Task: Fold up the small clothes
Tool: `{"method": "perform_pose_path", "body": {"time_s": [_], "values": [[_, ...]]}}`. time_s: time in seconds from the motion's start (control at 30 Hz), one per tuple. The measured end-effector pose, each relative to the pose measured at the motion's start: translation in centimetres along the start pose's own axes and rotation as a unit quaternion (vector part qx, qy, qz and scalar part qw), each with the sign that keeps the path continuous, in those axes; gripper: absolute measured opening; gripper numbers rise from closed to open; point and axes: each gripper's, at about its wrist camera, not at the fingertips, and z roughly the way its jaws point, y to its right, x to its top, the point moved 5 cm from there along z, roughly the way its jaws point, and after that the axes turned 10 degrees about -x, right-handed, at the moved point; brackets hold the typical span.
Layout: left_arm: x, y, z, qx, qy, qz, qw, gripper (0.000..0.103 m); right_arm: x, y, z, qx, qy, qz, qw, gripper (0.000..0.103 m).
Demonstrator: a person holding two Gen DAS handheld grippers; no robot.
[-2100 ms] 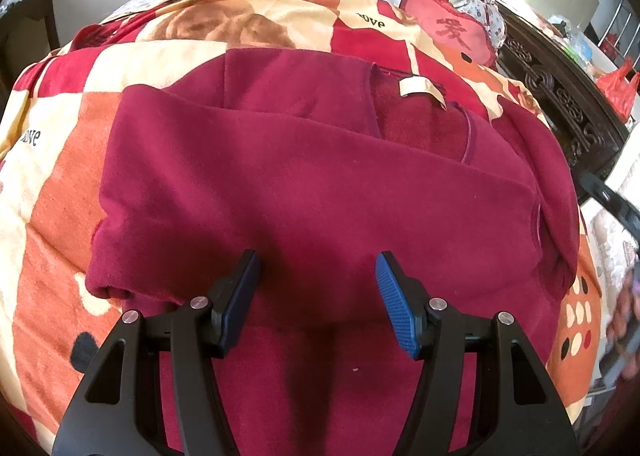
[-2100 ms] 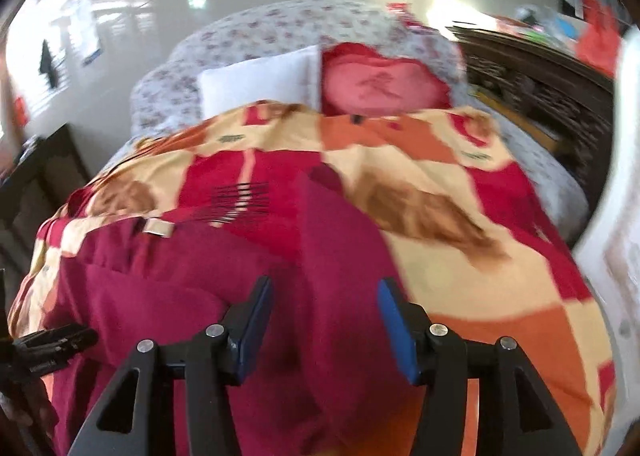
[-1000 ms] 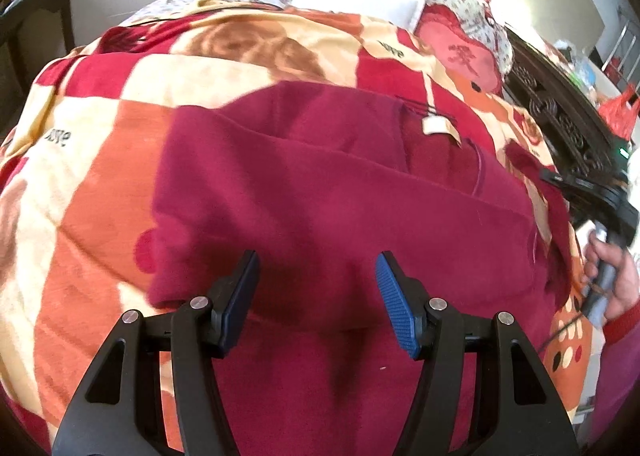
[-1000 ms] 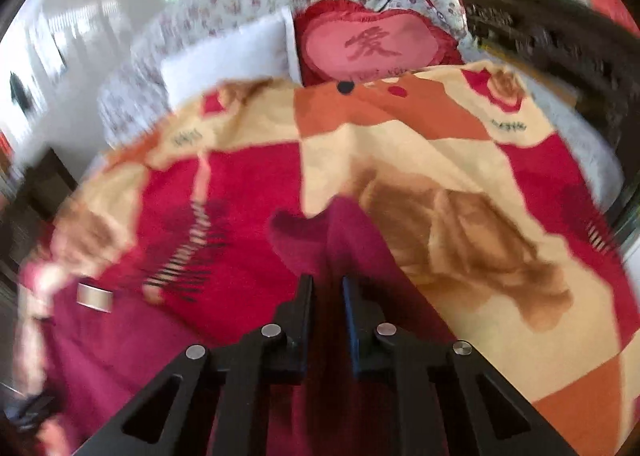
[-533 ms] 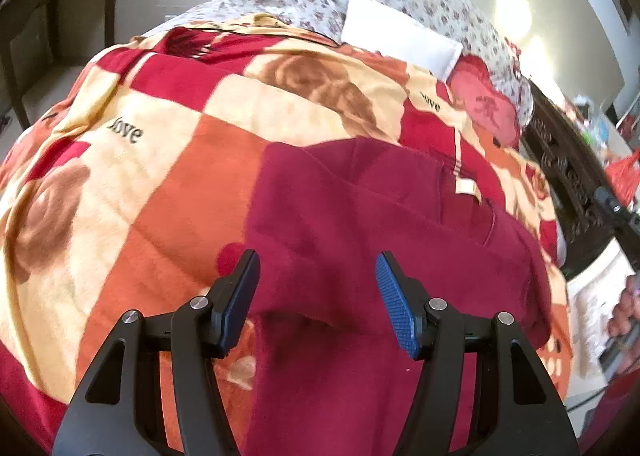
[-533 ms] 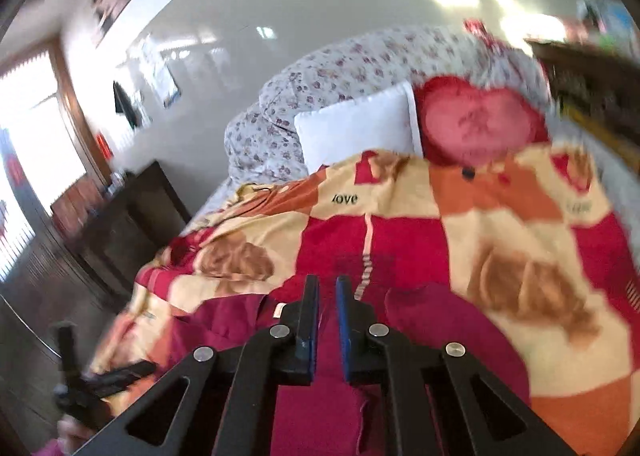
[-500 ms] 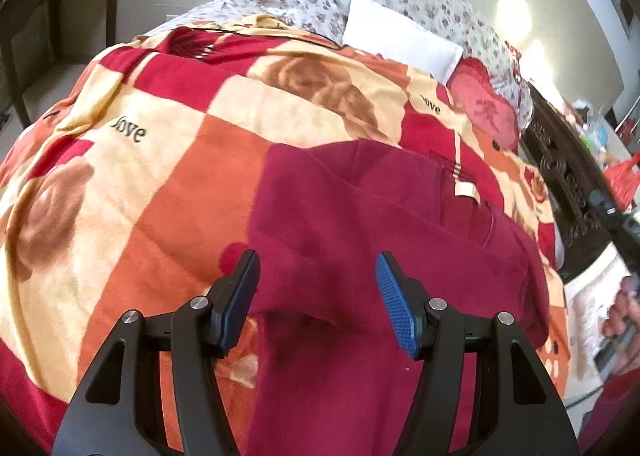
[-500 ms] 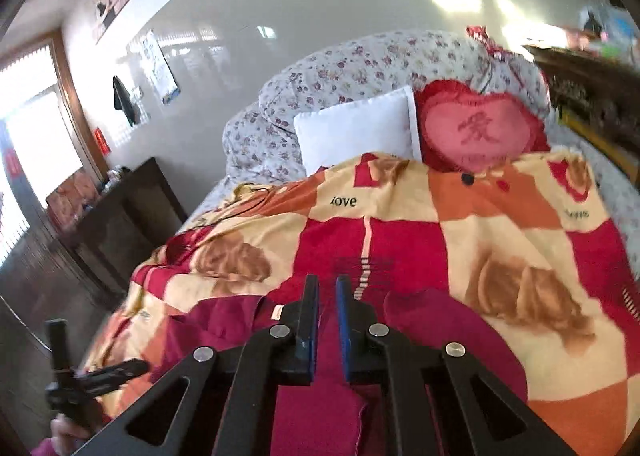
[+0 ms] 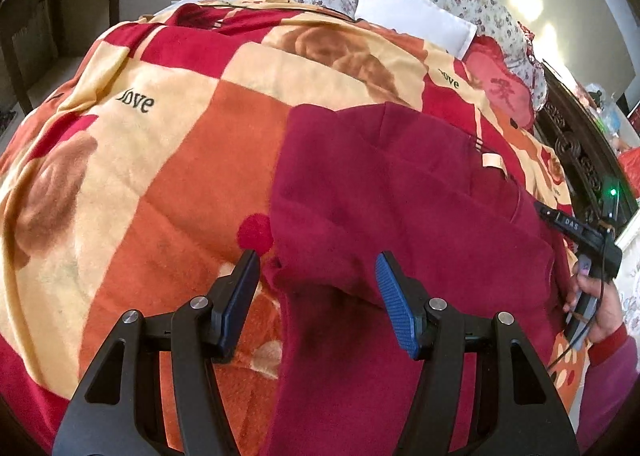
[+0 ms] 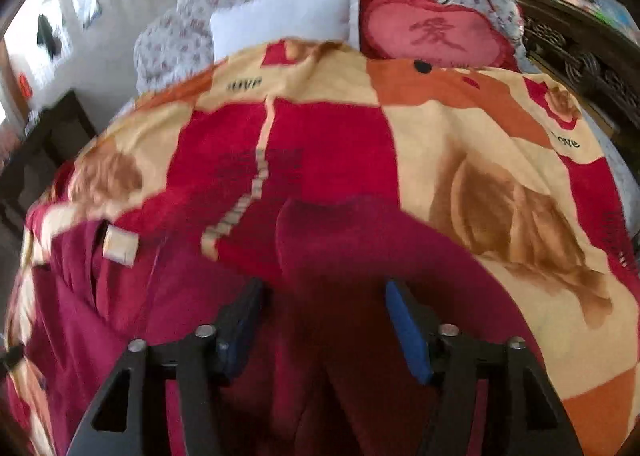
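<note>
Left claw [image 9: 318,296] spread wide, fingers level, holding nothing. Right claw [image 10: 320,320] likewise gaping, empty, angled downward. Right hand [image 9: 596,304] wrapped around its handle.

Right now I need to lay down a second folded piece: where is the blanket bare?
Left of the maroon garment, the blanket lies bare, out past the "love" lettering. Also bare between garment and pillows. Crowded: the garment's right edge, near the right gripper.
</note>
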Motion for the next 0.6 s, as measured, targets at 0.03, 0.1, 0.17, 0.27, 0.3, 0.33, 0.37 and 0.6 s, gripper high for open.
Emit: {"method": "perform_pose_path", "body": {"time_s": [0.03, 0.1, 0.17, 0.27, 0.3, 0.33, 0.37, 0.6], "values": [[0.0, 0.0, 0.1, 0.0, -0.001, 0.001, 1.0, 0.06, 0.2, 0.6, 0.1, 0.01, -0.002, 0.009, 1.0, 0.024], [-0.1, 0.0, 0.3, -0.001, -0.003, 0.001, 1.0, 0.06, 0.3, 1.3, 0.0, 0.023, -0.007, 0.023, 0.999, 0.011], [-0.1, 0.0, 0.2, -0.003, -0.004, 0.001, 1.0, 0.06, 0.5, 2.1, -1.4, 0.038, 0.005, 0.04, 0.998, 0.009], [0.0, 0.0, -0.3, -0.006, 0.002, 0.003, 1.0, 0.06, 1.1, 2.8, -5.4, 0.099, 0.034, 0.08, 0.991, 0.007], [0.1, 0.0, -0.6, -0.007, 0.004, 0.004, 1.0, 0.06, 1.5, 2.7, -6.9, 0.121, 0.045, 0.085, 0.988, 0.004], [0.2, 0.0, -0.9, -0.008, 0.008, 0.004, 0.9999, 0.06, 1.9, 2.4, -8.6, 0.138, 0.055, 0.087, 0.985, 0.004], [0.4, -0.1, -1.2, -0.008, 0.013, 0.004, 0.9999, 0.06, 2.5, 1.7, -10.8, 0.161, 0.069, 0.083, 0.981, 0.004], [1.1, -0.9, -3.0, -0.013, 0.034, -0.013, 0.9993, 0.06, 3.7, -7.3, -19.1, 0.295, 0.096, 0.0, 0.951, 0.004]]}}
